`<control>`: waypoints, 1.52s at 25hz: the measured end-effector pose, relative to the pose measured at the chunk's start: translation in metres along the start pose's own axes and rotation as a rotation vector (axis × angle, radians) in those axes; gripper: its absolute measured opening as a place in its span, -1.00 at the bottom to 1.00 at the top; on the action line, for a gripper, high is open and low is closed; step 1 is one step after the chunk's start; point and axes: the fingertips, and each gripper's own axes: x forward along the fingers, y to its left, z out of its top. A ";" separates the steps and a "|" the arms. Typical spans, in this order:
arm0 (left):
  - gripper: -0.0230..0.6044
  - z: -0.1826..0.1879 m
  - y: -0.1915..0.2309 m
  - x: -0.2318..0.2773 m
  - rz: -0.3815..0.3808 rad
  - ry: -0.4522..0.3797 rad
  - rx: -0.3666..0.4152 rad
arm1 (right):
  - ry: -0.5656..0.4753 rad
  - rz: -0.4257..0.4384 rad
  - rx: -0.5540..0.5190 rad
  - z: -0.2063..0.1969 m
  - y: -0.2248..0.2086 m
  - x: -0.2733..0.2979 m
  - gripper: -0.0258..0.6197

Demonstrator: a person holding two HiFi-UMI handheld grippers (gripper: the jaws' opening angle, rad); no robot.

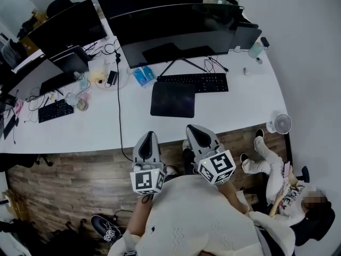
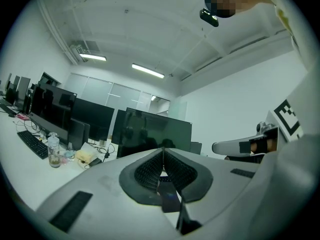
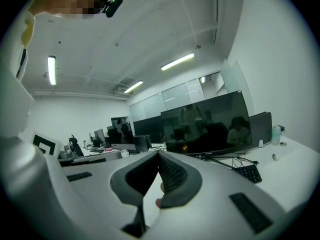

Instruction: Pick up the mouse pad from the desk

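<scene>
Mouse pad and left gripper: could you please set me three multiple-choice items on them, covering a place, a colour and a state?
1. Where is the mouse pad?
A) on the floor
B) on the desk, by the keyboard
C) in a gripper

2. What colour is the mouse pad?
A) white
B) red
C) black

3. How do the left gripper's fingers stand?
A) wide apart
B) together, empty
C) clamped on the mouse pad

Answers:
1 B: the head view shows it flat on the white desk beside the keyboard.
2 C: it is dark against the desk.
3 B: the left gripper view shows them meeting with nothing between.
</scene>
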 end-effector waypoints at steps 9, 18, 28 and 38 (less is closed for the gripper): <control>-0.87 -0.002 0.007 0.064 0.021 0.025 0.026 | 0.016 0.027 -0.002 0.017 -0.046 0.045 -0.92; -0.86 -0.010 0.003 0.106 0.040 0.069 0.067 | 0.036 0.080 0.009 0.026 -0.081 0.069 -0.92; -0.82 -0.033 0.001 0.137 0.094 0.092 0.042 | 0.053 0.138 0.018 0.029 -0.118 0.084 -0.92; -0.58 -0.064 0.018 0.166 0.114 0.171 0.037 | 0.138 0.167 0.019 0.013 -0.130 0.099 -0.92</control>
